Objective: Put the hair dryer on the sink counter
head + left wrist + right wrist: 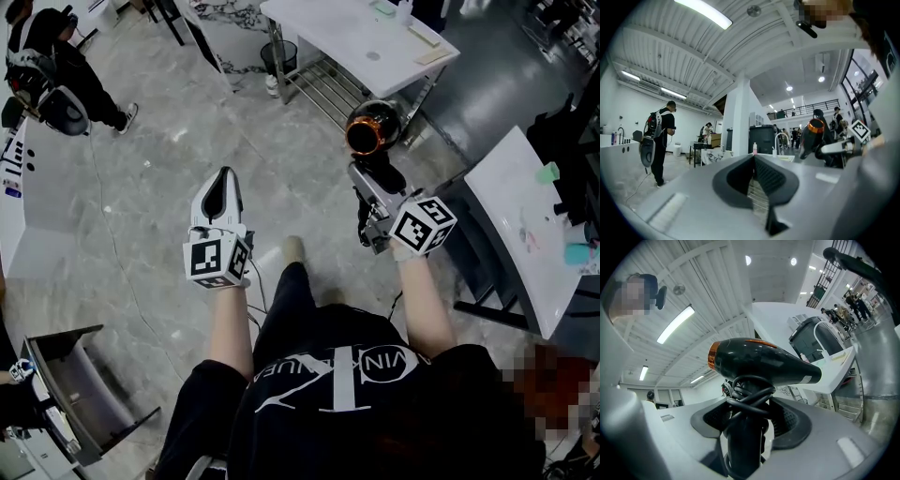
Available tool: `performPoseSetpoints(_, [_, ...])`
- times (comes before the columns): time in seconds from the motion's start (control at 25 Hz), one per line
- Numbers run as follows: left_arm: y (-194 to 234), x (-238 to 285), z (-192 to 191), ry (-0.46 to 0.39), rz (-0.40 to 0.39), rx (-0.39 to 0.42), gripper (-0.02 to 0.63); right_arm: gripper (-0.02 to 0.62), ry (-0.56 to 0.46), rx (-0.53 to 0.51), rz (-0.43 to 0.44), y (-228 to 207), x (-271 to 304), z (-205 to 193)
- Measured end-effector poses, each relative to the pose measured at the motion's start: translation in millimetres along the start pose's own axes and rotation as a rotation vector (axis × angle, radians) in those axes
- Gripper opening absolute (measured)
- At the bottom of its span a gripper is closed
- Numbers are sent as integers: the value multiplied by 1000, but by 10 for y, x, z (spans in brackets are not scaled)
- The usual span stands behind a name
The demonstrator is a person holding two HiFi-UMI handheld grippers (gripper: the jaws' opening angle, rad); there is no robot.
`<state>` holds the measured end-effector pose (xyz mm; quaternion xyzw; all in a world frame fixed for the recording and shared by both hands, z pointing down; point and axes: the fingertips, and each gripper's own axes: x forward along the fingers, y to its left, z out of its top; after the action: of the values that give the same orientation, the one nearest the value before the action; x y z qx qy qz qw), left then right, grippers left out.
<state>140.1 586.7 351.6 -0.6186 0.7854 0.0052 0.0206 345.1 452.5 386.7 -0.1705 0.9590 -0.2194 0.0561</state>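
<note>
The right hand-held gripper (367,183) grips the cord-wrapped handle of a black, orange-ringed hair dryer (367,131). At its nine o'clock, the left hand-held gripper (222,183) is clenched, empty.

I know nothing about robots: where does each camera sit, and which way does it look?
Head view: on the person's head, facing steeply down at the floor; shows the person's arms and legs, left gripper and right gripper.
Left gripper view: on the left gripper, looking along its shut, empty jaws across the hall; the person's right arm shows at the edge.
Right gripper view: on the right gripper, tilted up toward the ceiling, jaws gripping the hair dryer by its handle.
Shared: all three show the hair dryer.
</note>
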Motion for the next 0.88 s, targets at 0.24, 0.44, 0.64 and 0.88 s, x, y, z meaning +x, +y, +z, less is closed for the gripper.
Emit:
performPoseSetpoints(0.24, [372,749,68,-19,-19,-3,0,264,-15,1,-18,-296,614,177])
performPoseSetpoints(0.44, [734,1285,113,-36,-23,-6,0,264,-24,-7,-17,-467,1211,313])
performPoseSetpoints(0.64, [1073,1721,52,-17,-38,-8,0,264,-19,-1,-23,-617,1758,355])
performPoseSetpoints(0.88, [1503,2130,3,6,-55,-10,0,264,-21,32,-46,-727,2292,331])
